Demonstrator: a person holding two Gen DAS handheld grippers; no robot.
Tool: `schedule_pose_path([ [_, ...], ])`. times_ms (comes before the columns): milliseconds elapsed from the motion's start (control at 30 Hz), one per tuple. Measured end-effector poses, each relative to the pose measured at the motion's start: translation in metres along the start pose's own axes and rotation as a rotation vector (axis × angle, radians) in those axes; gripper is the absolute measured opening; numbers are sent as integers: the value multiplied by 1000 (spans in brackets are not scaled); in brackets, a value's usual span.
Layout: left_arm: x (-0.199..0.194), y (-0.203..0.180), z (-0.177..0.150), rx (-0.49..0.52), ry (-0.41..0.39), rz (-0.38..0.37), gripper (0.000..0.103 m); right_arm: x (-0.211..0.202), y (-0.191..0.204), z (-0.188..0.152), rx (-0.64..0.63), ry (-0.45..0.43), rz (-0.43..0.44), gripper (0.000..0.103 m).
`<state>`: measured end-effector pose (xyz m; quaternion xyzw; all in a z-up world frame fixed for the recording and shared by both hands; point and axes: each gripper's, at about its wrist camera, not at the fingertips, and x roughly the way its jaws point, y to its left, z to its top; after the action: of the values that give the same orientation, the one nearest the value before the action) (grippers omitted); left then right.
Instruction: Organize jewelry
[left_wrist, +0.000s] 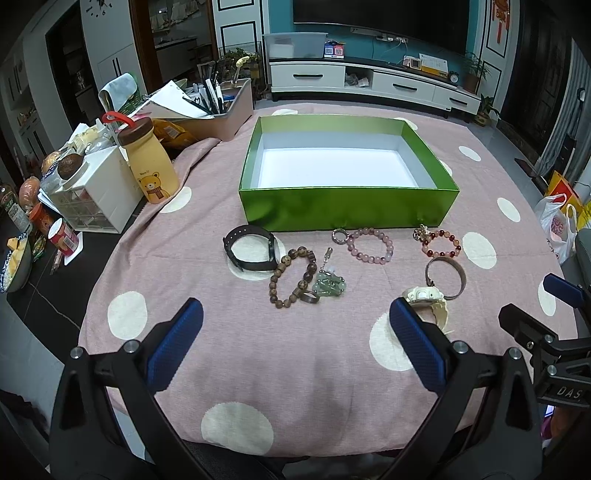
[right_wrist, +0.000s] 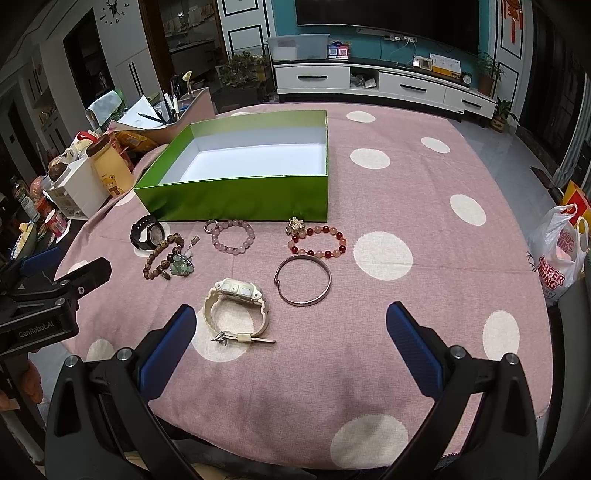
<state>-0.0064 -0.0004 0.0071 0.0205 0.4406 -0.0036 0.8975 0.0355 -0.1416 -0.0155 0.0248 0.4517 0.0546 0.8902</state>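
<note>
An empty green box (left_wrist: 347, 212) (right_wrist: 236, 201) with a white inside stands on the pink dotted cloth. In front of it lie a black watch (left_wrist: 251, 248) (right_wrist: 147, 232), a brown bead bracelet (left_wrist: 291, 277) (right_wrist: 162, 258), a jade charm (left_wrist: 328, 284) (right_wrist: 181, 267), a pink bead bracelet (left_wrist: 371, 245) (right_wrist: 233, 236), a red bead bracelet (left_wrist: 441, 243) (right_wrist: 317, 242), a metal bangle (left_wrist: 445, 277) (right_wrist: 303, 282) and a white watch (left_wrist: 428, 301) (right_wrist: 238, 308). My left gripper (left_wrist: 295, 314) is open and empty, short of the jewelry. My right gripper (right_wrist: 291, 321) is open and empty, by the white watch.
Clutter crowds the table's left edge: a yellow bear bottle (left_wrist: 149, 162), a white drawer unit (left_wrist: 96, 199), a pen tray (left_wrist: 218, 110), snacks and a bowl (left_wrist: 14, 266). A plastic bag (right_wrist: 557, 254) hangs off the right edge.
</note>
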Motion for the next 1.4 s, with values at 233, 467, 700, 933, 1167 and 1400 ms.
schedule_pose_path([
  [233, 0, -1, -1, 0, -1, 2, 101, -2, 0, 1, 0, -1, 1, 102],
  [467, 0, -1, 0, 0, 0, 0, 101, -3, 1, 1, 0, -4, 2, 102],
  [700, 1, -2, -1, 0, 0, 0, 101, -4, 1, 1, 0, -5, 3, 102],
  [933, 1, -2, -1, 0, 0, 0, 101, -5, 1, 1, 0, -5, 4, 102],
  [1167, 1, -2, -1, -1, 1, 0, 101, -6, 2, 2, -1, -7, 4, 102],
  [1400, 1, -3, -2, -1, 1, -1, 101, -6, 2, 1, 0, -7, 5, 102],
])
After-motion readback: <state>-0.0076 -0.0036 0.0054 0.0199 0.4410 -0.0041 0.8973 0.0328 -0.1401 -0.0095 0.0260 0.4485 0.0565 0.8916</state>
